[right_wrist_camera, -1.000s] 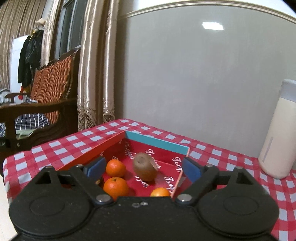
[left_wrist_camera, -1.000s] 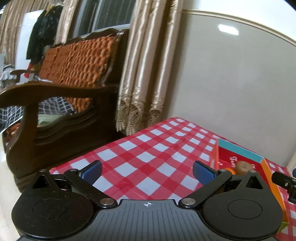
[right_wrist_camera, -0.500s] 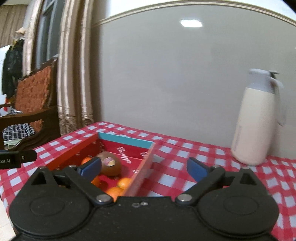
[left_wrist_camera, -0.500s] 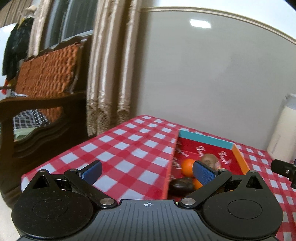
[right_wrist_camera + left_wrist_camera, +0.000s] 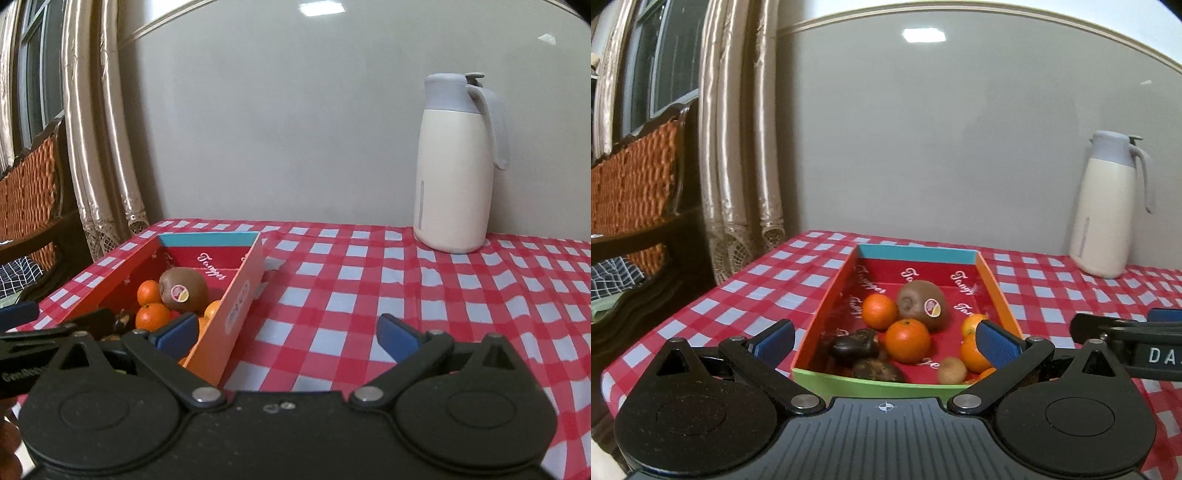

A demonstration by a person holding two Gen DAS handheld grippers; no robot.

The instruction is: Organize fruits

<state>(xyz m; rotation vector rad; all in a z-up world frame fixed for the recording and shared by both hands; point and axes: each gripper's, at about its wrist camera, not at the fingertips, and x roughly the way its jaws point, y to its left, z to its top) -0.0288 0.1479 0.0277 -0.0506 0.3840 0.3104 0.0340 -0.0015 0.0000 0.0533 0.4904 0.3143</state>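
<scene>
Both grippers spread and empty: left gripper (image 5: 884,338) over the near end of the fruit box (image 5: 997,291), right gripper (image 5: 286,332) straddling its right wall. Kiwi (image 5: 922,304) and oranges (image 5: 907,340) inside, probably already gathered on the tabletop (image 5: 369,288).
</scene>
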